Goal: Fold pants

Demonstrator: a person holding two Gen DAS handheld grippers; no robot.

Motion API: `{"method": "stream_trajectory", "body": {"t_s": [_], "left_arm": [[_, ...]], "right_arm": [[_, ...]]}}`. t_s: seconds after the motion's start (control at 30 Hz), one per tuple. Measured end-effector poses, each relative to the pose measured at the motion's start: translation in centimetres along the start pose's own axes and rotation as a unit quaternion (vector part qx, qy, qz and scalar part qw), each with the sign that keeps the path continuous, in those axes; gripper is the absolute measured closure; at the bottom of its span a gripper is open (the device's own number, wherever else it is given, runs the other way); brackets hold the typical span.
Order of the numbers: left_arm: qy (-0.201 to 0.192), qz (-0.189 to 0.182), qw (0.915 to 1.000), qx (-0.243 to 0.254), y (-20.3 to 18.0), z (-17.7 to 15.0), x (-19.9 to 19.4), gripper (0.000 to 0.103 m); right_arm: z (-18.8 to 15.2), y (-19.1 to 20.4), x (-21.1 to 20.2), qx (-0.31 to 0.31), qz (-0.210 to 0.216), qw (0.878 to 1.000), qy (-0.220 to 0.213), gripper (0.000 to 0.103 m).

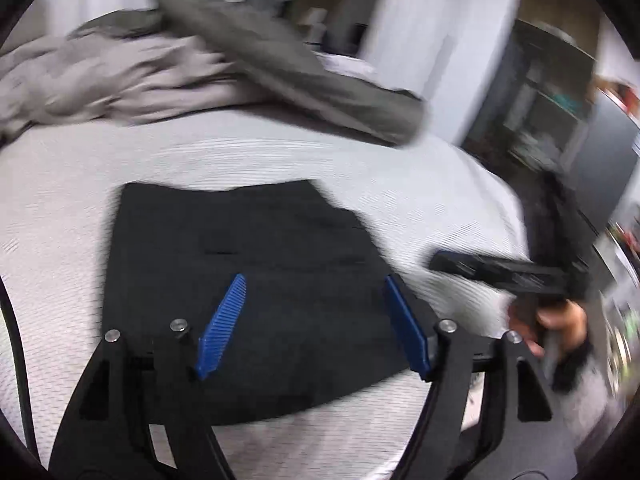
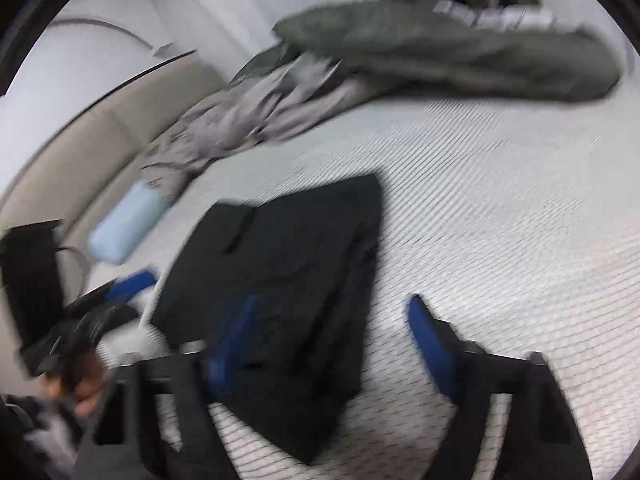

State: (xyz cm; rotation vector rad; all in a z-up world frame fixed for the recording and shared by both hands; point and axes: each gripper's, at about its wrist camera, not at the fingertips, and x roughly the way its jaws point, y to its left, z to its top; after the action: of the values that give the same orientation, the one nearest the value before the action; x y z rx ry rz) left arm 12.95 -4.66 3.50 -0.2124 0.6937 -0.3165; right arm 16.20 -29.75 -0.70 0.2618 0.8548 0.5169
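Two wrist views look down along blue-padded tongs at a bed covered in a pale ribbed sheet.

From the left wrist, the left tongs stand apart with nothing pressed between the pads. Directly under and just beyond them lies a pair of black pants, folded into a flat, compact rectangle on the bed. The pads hover over the near half of the pants. To the right of these tongs, a hand grips the black handle of the other tool, which reaches toward the right edge of the pants.

From the right wrist, the right tongs are also spread, gripping nothing. The left pad sits over the near part of the folded pants; the right pad is over bare sheet. The pants extend ahead and to the left of these tongs. At the far left, a hand holds the other tool.

Far beyond both tongs, a heap of grey bedding and a dark green blanket lie crumpled on the bed. A pale blue object, too blurred to identify, lies at the left.
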Motion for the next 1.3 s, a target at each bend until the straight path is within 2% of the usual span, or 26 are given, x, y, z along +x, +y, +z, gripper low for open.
{"method": "stream_trajectory", "body": {"t_s": [0.1,0.2,0.3,0.33,0.37,0.4,0.47,0.63,0.73,0.77,0.83,0.87,0.97,1.07,1.17,1.3], "left_arm": [[0.005,0.058,0.9978,-0.033,4.6,0.1,0.4,0.034],[0.021,0.068,0.9951,-0.069,8.1,-0.7,1.0,0.034],[0.028,0.074,0.9941,-0.074,10.5,-0.9,1.2,0.034],[0.028,0.078,0.9941,-0.07,10.7,-0.8,1.4,0.034],[0.029,0.08,0.9942,-0.066,10.8,-1.1,1.5,0.034],[0.028,0.081,0.9944,-0.062,10.7,-1.3,1.7,0.034],[0.03,0.085,0.9942,-0.059,10.2,-1.9,1.1,0.034],[0.029,0.084,0.9948,-0.048,9.0,-1.7,0.4,0.034],[0.04,0.089,0.9944,-0.041,8.3,-1.6,1.0,0.034],[0.042,0.092,0.9942,-0.037,8.2,-1.7,1.3,0.034],[0.045,0.099,0.9936,-0.03,7.9,-1.7,1.6,0.034],[0.045,0.101,0.9934,-0.028,7.8,-1.6,1.7,0.034],[0.046,0.103,0.9933,-0.026,7.7,-1.6,1.9,0.034],[0.046,0.105,0.9931,-0.025,7.7,-1.6,2.1,0.034],[0.047,0.106,0.9929,-0.025,7.6,-1.6,2.1,0.034],[0.049,0.106,0.9928,-0.023,7.6,-1.7,2.2,0.034]], "right_arm": [[-0.4,0.0,1.6,0.016,0.041,0.998,0.034,0.045],[-0.7,-0.1,3.1,0.024,0.057,0.996,0.059,0.047],[-0.4,-0.5,4.5,0.043,0.056,0.995,0.072,0.048],[-0.4,-0.6,4.8,0.049,0.054,0.995,0.072,0.056],[-0.1,-0.6,5.3,0.05,0.045,0.995,0.073,0.078],[0.1,-0.4,5.4,0.049,0.029,0.996,0.07,0.085],[0.1,0.5,4.9,0.036,0.024,0.997,0.061,0.093],[0.4,3.0,-0.2,-0.002,0.015,1.0,0.016,0.094],[-0.7,2.2,1.3,-0.016,-0.053,0.997,0.051,0.089],[-1.0,1.5,2.2,-0.008,-0.062,0.996,0.067,0.083],[-1.1,-0.1,2.2,0.033,-0.028,0.996,0.078,0.079],[-1.0,-0.9,1.6,0.054,-0.011,0.996,0.073,0.073],[-0.8,-2.3,0.3,0.077,0.014,0.995,0.061,0.062],[-1.1,-3.4,0.7,0.107,0.065,0.989,0.081,0.062],[-1.3,-3.6,1.5,0.115,0.073,0.985,0.102,0.062],[-1.1,-3.1,0.8,0.114,0.103,0.984,0.092,0.062]]}}
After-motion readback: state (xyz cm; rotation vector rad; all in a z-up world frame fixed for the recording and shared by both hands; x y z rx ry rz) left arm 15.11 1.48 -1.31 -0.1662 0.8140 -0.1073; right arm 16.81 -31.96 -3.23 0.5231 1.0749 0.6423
